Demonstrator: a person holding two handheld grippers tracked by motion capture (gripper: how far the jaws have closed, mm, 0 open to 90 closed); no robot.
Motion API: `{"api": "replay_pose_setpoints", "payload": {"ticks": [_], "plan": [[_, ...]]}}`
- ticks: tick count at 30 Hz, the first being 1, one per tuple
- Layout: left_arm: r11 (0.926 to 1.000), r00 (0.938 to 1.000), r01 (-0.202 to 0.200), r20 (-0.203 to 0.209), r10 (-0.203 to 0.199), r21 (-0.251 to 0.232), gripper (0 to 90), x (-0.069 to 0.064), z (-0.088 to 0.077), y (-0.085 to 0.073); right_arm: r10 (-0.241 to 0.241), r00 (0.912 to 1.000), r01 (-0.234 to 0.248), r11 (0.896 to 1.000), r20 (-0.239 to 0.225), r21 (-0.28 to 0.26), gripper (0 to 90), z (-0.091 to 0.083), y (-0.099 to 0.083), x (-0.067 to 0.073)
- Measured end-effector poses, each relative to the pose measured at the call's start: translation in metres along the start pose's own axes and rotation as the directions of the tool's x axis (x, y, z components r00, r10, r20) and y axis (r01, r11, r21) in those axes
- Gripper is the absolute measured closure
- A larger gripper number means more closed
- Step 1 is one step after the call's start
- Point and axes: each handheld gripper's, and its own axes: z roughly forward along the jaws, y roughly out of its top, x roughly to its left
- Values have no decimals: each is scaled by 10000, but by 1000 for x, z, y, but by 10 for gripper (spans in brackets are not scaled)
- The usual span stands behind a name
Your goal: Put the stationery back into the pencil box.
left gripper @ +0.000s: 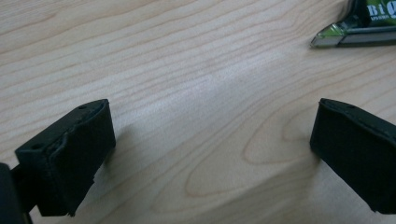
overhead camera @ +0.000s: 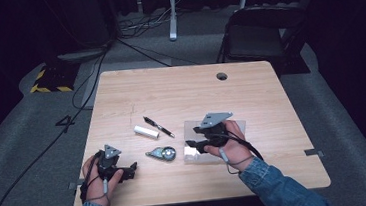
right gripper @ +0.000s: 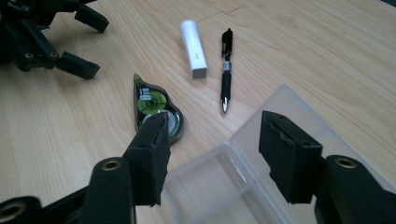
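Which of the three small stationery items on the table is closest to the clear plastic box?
The teardrop-shaped correction tape, green and grey, lies right beside the clear plastic box. The black pen and the white stick lie farther up the table.

Surfaces as I saw them

The table (overhead camera: pixel 180 90) was pale matt wood-grain; the box (right gripper: pixel 243 186) clear smooth plastic — the correction-tape dispenser (right gripper: pixel 156 107) glossy, the pen (right gripper: pixel 226 70) shiny black, the white tube (right gripper: pixel 194 46) smooth, my jaw pads matt black.

The wooden table (overhead camera: pixel 180 90) bears a pen (overhead camera: pixel 158 126), white tube (overhead camera: pixel 146 132), tape dispenser (overhead camera: pixel 162 153) and clear box (overhead camera: pixel 238 128).
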Motion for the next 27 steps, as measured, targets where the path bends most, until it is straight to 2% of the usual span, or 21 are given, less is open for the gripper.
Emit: {"api": "replay_pose_setpoints", "payload": {"ticks": [5,11,18,27], "plan": [[10000,10000,28,-13,-28,-9,16,0,-4,-4,1,9999,3,9996,-145,283,496,22,16,3],[10000,10000,51,0,-51,4,15,0,-4,-5,-15,10000,11,9971,53,766,528,43,29,2],[10000,10000,22,-3,-22,9,14,0,-5,-5,261,9995,-279,9927,170,1174,522,67,34,-6],[10000,10000,-29,47,29,35,2,0,-4,-4,476,9981,-542,9811,401,1857,546,96,35,-11]]}}
